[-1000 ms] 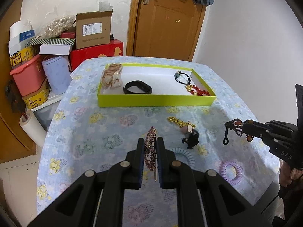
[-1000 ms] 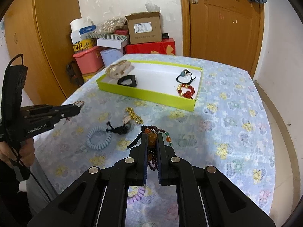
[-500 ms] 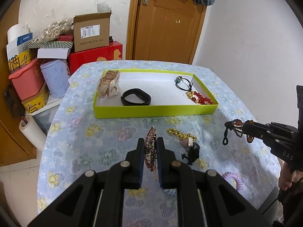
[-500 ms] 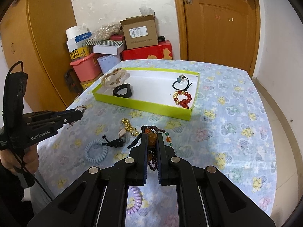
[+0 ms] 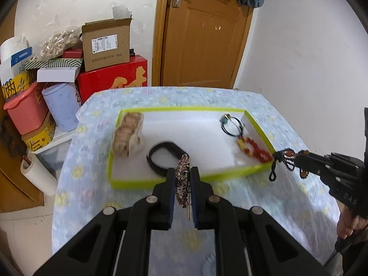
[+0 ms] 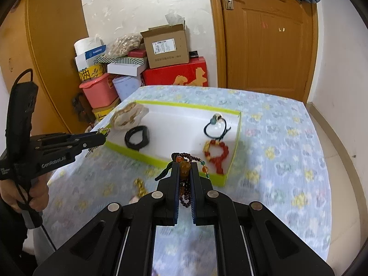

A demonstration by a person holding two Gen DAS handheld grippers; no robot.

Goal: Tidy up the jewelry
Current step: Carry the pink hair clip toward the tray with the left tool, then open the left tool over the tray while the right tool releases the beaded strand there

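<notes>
A: What is gripped nearest the left camera?

B: A sequinned hair clip [image 5: 182, 179] is pinched between the fingers of the left gripper [image 5: 182, 178], edge-on, with a thin pin seen hanging below it. It is held above the near wall of the yellow-green tray [image 5: 184, 180].

A: And on the right side?

B: A dark beaded bracelet [image 6: 185, 172] with an amber bead is clamped by the right gripper [image 6: 185, 172], its fingers closed narrowly on it; loops and a black tassel are seen spilling out to either side. It is held over the near corner of the tray [image 6: 158, 162].

A: What is left on the tabletop [image 6: 287, 161]?

B: A gold chain [image 6: 140, 187] is seen lying on the flowered cloth just in front of the tray, blurred by motion.

A: What is found inside the tray?

B: A black band [image 5: 161, 158] is set toward the near left, a pale bundled piece [image 5: 127, 133] against the left wall, a red bead bracelet [image 6: 217, 155] at the right, and a black hair tie [image 6: 216, 125] with a small charm beyond it.

A: And further back?

B: Stacked boxes [image 6: 165, 46], a pink bin [image 6: 99, 89] and a wooden door [image 6: 266, 39] are seen behind the tabletop
</notes>
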